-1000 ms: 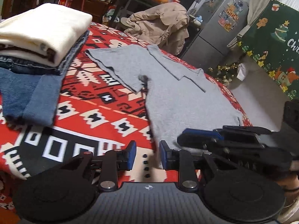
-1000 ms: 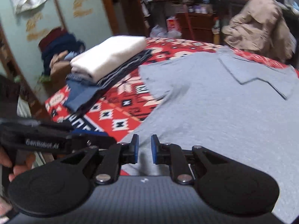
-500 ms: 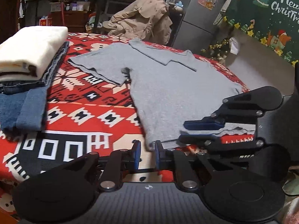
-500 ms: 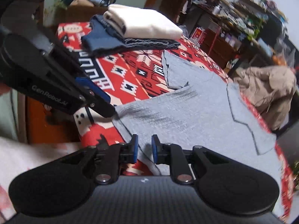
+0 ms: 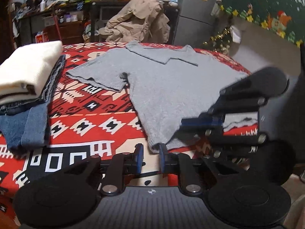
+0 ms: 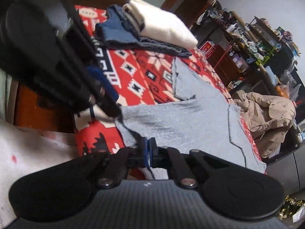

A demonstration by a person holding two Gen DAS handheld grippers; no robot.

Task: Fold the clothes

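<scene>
- The left gripper (image 5: 150,152) stands with its blue-padded jaws parted, the near hem corner of the grey short-sleeved cotton T-shirt (image 5: 167,87) between them, not pinched.
- The right gripper (image 6: 149,148) is pressed closed on the T-shirt's near hem.
- The T-shirt lies flat on the red, white and black patterned blanket (image 5: 89,114), one sleeve folded inward.
- Further left sits a stack of folded clothes (image 5: 26,84), cream knit on denim.
- Beyond, a beige coat (image 5: 139,22) is heaped.
</scene>
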